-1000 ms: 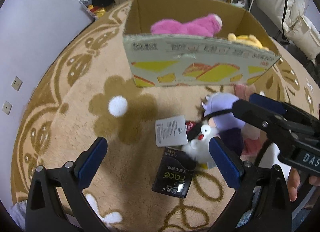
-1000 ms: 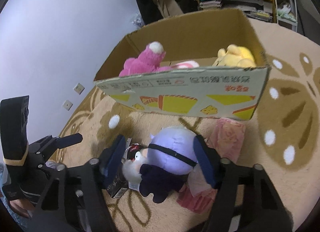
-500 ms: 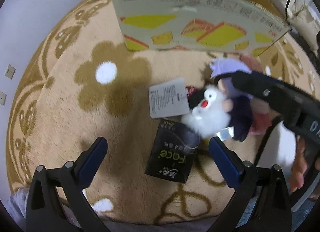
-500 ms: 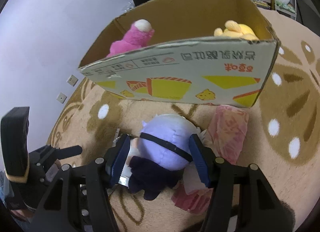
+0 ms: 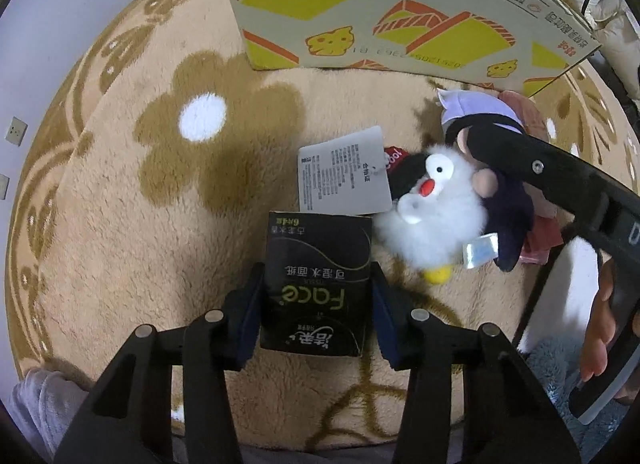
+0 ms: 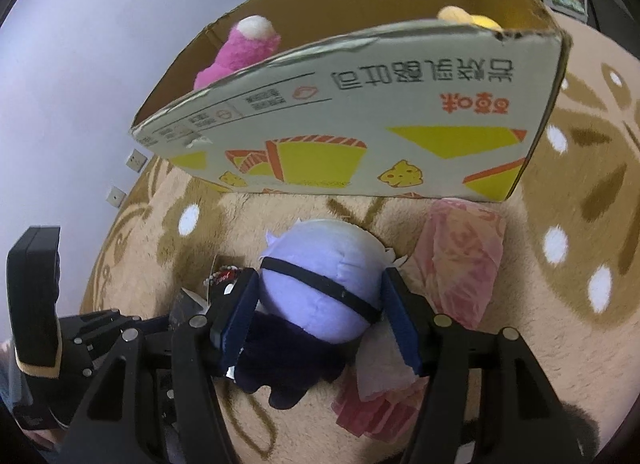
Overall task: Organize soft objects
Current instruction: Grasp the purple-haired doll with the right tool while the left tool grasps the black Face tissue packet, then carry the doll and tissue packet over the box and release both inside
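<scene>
My left gripper (image 5: 316,310) is shut on a black tissue pack (image 5: 316,284) that lies on the beige rug. My right gripper (image 6: 320,318) is shut on a lavender plush doll (image 6: 324,284) with a dark body; it also shows in the left wrist view (image 5: 476,110). A white fluffy plush (image 5: 434,216) with a paper tag (image 5: 344,172) lies between the pack and the doll. A cardboard box (image 6: 360,136) stands behind, holding a pink plush (image 6: 240,48) and a yellow plush (image 6: 468,18).
A pink tissue pack (image 6: 456,252) lies on the rug right of the doll, against the box. The box front (image 5: 400,16) fills the top of the left wrist view. A grey wall with sockets (image 5: 16,130) is at the left.
My left gripper has moved forward and down and closed on the black tissue pack. My right gripper has closed in on the lavender doll's head.
</scene>
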`<state>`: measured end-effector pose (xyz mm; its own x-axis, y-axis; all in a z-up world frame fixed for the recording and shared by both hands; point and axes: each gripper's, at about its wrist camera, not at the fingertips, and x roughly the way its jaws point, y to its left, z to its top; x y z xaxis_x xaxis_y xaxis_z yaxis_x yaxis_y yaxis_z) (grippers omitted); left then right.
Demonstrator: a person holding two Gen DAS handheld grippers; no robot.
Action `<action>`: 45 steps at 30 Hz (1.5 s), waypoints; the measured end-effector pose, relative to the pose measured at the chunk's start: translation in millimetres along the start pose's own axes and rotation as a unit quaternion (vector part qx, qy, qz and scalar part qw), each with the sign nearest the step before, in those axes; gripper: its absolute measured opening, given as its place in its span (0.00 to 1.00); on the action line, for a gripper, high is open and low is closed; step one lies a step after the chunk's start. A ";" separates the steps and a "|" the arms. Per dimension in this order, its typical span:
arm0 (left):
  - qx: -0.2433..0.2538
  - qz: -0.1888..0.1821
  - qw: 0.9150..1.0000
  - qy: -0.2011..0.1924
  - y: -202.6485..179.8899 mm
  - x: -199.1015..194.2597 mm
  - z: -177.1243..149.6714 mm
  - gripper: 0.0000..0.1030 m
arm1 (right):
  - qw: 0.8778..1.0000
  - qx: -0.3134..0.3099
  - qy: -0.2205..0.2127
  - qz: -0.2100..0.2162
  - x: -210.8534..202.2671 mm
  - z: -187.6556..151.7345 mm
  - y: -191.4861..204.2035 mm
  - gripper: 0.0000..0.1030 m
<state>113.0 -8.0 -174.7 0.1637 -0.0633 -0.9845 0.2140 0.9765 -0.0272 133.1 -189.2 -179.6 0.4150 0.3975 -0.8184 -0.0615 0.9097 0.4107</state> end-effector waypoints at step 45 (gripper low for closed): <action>-0.041 0.068 0.949 -0.305 14.8 -136.5 20.4 0.45 | 0.971 0.000 -0.232 -0.061 -101.2 -14.8 9.4 0.60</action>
<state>113.4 10.9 -37.1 0.7173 -0.0192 -0.6965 0.0793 0.9954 0.0542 77.1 -219.1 -98.8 0.7830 0.1902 -0.5922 0.0131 0.9468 0.3214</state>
